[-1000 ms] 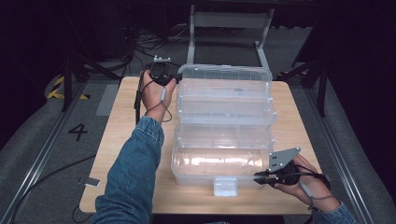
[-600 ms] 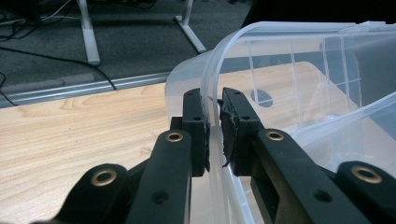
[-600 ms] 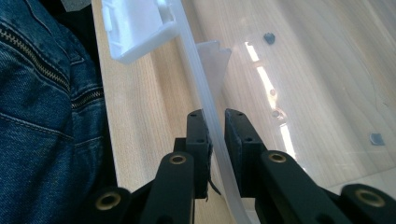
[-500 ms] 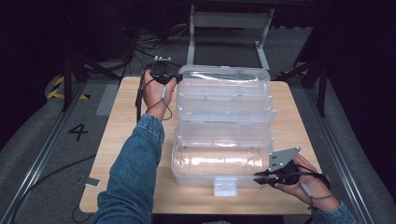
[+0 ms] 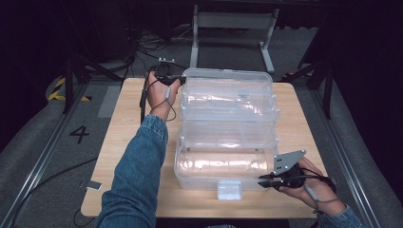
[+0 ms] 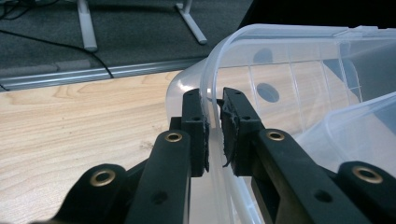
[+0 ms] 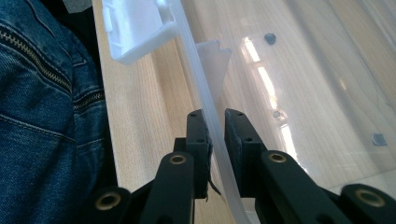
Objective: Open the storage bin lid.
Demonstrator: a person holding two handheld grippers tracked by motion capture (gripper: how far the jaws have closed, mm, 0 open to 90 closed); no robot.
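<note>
On a wooden worktop (image 5: 128, 142) in a dark room with grey floor (image 5: 43, 142), a clear plastic box (image 5: 228, 123) lay between the left tongs (image 6: 214, 122), clamped on its far rim, and the right tongs (image 7: 214, 140), clamped on its near rim.

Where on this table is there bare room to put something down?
Bare wood lies left of the clear plastic box, around the denim sleeve; a narrower strip runs along the table's right edge. The centre is crowded.
</note>
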